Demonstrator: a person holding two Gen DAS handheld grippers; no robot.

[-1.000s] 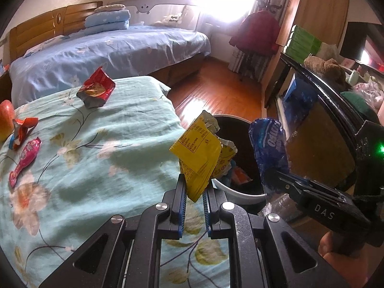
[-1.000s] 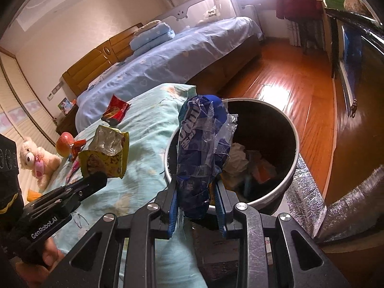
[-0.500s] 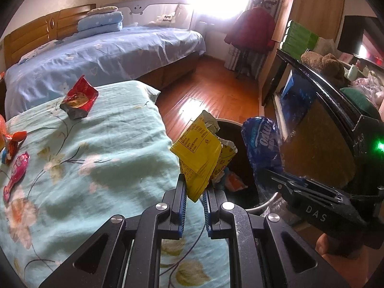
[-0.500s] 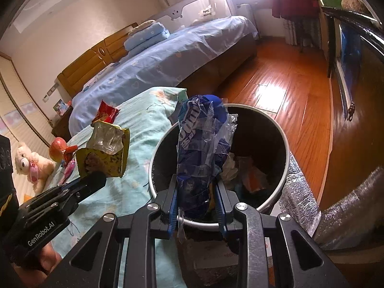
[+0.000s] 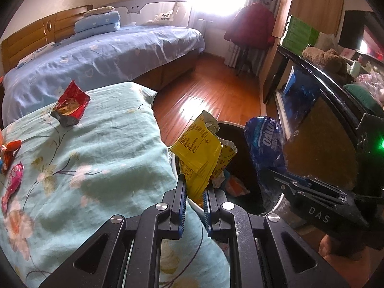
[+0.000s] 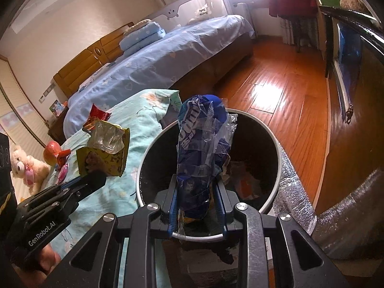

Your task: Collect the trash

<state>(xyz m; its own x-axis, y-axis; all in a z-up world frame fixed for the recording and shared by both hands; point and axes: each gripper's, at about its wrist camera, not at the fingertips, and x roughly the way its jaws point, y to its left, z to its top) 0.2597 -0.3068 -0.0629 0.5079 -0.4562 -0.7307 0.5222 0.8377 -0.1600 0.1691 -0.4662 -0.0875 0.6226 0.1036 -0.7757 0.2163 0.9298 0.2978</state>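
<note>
2 wrappers are gripped: the left gripper (image 5: 194,193) pinches the yellow packet (image 5: 198,156) at the bin (image 6: 276,144) rim; the right gripper (image 6: 197,205) clamps the blue wrapper (image 6: 204,148) above the opening. Both should release only once fully over the bin's mouth.

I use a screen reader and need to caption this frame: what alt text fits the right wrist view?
The right hand-held gripper grips a crumpled blue wrapper over an open trash bin that already holds litter. To its left, the left hand-held gripper holds a yellow snack bag above a floral bedspread with more wrappers on it.
</note>
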